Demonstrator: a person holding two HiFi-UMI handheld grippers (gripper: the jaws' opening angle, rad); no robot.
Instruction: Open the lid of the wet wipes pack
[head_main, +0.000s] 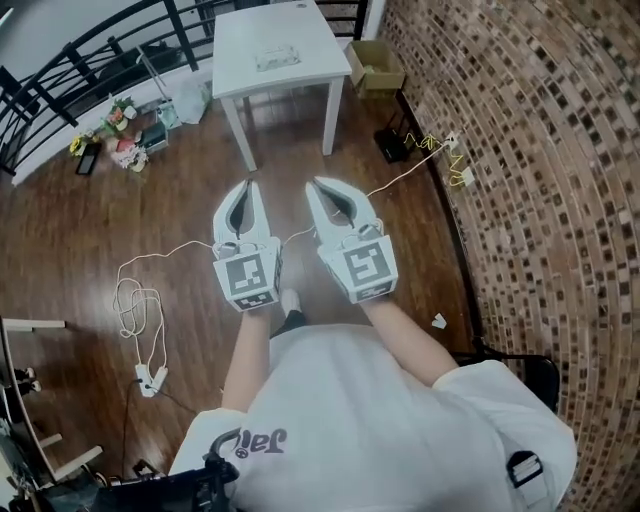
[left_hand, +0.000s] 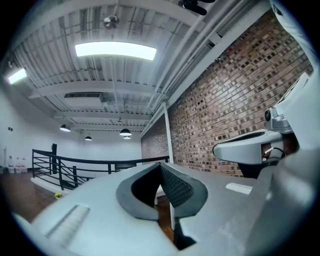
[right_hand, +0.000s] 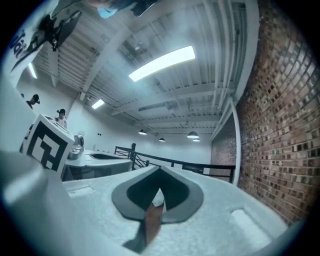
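The left gripper (head_main: 249, 186) and right gripper (head_main: 312, 185) hang side by side over the wooden floor (head_main: 90, 230), fingers closed and empty. The wet wipes pack (head_main: 277, 57) lies on the white worktop (head_main: 240, 70), well apart from both.

**White worktop standing on a dark wooden floor**

The white worktop (head_main: 240, 40) is standing on the wooden floor (head_main: 80, 240), and a wet wipes pack (head_main: 277, 58) is lying near the middle of it. A cardboard box (head_main: 375, 65) is sitting on the floor just beside the worktop, against the brick wall (head_main: 540, 150). A white cable (head_main: 140, 310) is looping loosely across the boards. A yellow cable (head_main: 447, 160) is trailing along the foot of the wall. A cluster of colourful flowers (head_main: 115, 130) is resting near the black railing (head_main: 60, 70).
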